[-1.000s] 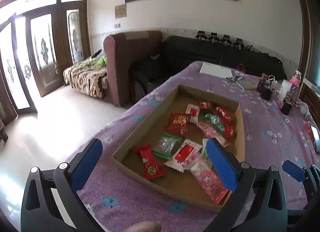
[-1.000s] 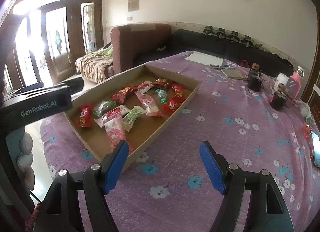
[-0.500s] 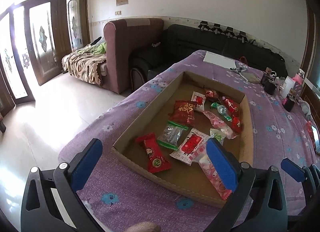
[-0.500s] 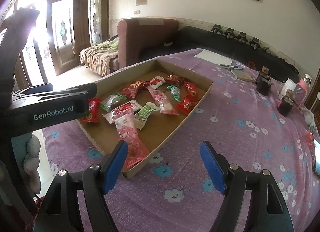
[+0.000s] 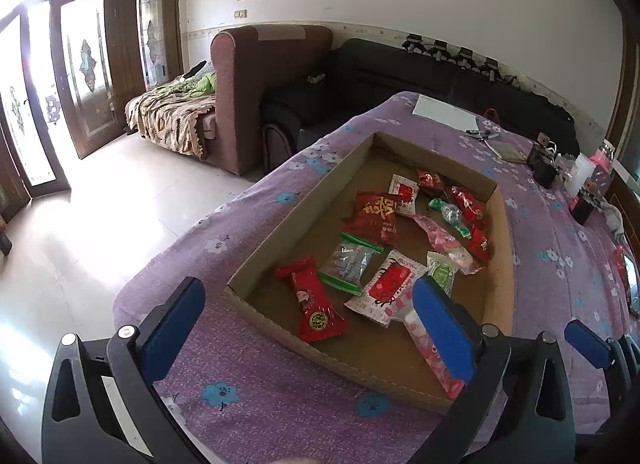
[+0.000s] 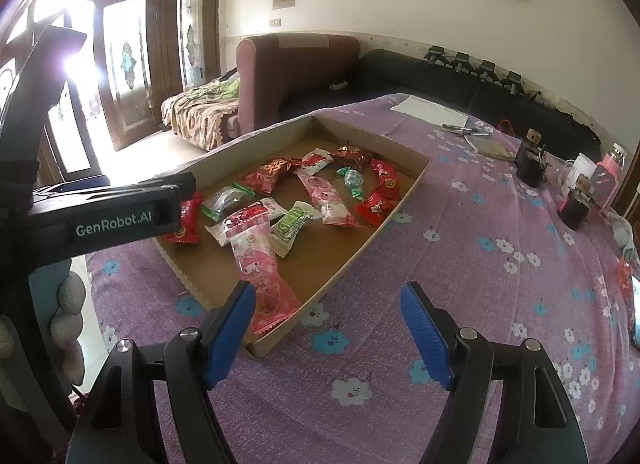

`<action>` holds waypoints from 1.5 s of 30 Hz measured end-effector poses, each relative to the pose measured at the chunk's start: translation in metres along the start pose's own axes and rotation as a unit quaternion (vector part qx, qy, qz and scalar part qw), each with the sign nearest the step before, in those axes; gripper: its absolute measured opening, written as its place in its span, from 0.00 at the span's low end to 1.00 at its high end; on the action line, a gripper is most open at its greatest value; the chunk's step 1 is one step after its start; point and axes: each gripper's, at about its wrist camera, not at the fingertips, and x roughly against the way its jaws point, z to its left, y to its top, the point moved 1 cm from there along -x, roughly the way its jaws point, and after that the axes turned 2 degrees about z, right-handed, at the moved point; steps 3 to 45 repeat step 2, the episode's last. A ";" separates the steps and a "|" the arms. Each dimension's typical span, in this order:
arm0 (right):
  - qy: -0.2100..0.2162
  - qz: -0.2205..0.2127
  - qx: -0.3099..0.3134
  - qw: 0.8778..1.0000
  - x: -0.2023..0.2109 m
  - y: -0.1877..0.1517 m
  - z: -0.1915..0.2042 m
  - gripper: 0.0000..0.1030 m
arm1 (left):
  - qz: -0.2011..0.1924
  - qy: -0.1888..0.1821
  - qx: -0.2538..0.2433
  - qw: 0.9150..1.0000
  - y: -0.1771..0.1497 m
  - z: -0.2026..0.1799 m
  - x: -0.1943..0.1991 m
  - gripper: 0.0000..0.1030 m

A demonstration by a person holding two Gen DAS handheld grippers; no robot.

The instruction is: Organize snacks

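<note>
Where the room opens behind the table, we list first a black sofa [image 5: 420, 71] along the far wall, a maroon armchair [image 5: 256, 75] at its left end and glazed wooden doors [image 5: 80, 63] far left.

Next we enter the table under its purple flowered cloth [image 5: 560, 264], which fills the near and right part of both views.

On it lies a shallow cardboard tray [image 5: 280, 240], set towards the left edge of the table, its near corner close to both grippers.

Within the tray we count the snacks: a long pink packet [image 6: 260, 268] nearest, running towards the near corner; a red packet with a round gold seal [image 5: 314, 300] at the near left; a white packet with a red panel [image 5: 388, 284] beside it; a clear packet with green ends [image 5: 350, 262]; a large red packet with gold lettering [image 5: 374, 217] further in; a small pale green packet [image 6: 292, 225]; several smaller red and pink wrappers at the far right of the tray.

At the far end of the table we note a white sheet [image 5: 444, 113] and pens, and to the right two small dark jars [image 6: 530, 169] and a pink bottle [image 5: 602, 155].

The left gripper [image 5: 306, 322] hangs over the tray's near edge, fingers spread, nothing between them. The right gripper [image 6: 328, 322] hangs over the cloth just right of the tray's near corner, fingers likewise spread and empty.
</note>
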 end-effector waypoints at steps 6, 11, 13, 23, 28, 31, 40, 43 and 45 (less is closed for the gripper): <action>0.000 -0.006 -0.009 1.000 0.004 0.001 -0.007 0.74 | 0.006 -0.008 -0.001 1.000 0.004 -0.001 0.003 1.00; 0.000 -0.006 -0.009 1.000 0.004 0.001 -0.007 0.74 | 0.006 -0.008 -0.001 1.000 0.004 -0.001 0.003 1.00; 0.000 -0.006 -0.009 1.000 0.004 0.001 -0.007 0.74 | 0.006 -0.008 -0.001 1.000 0.004 -0.001 0.003 1.00; 0.000 -0.006 -0.009 1.000 0.004 0.001 -0.007 0.74 | 0.006 -0.008 -0.001 1.000 0.004 -0.001 0.003 1.00; 0.000 -0.006 -0.009 1.000 0.004 0.001 -0.007 0.74 | 0.006 -0.008 -0.001 1.000 0.004 -0.001 0.003 1.00; 0.000 -0.006 -0.009 1.000 0.004 0.001 -0.007 0.74 | 0.006 -0.008 -0.001 1.000 0.004 -0.001 0.003 1.00; 0.000 -0.006 -0.009 1.000 0.004 0.001 -0.007 0.74 | 0.006 -0.008 -0.001 1.000 0.004 -0.001 0.003 1.00; 0.000 -0.006 -0.009 1.000 0.004 0.001 -0.007 0.74 | 0.006 -0.008 -0.001 1.000 0.004 -0.001 0.003 1.00; 0.000 -0.006 -0.009 1.000 0.004 0.001 -0.007 0.74 | 0.006 -0.008 -0.001 1.000 0.004 -0.001 0.003 1.00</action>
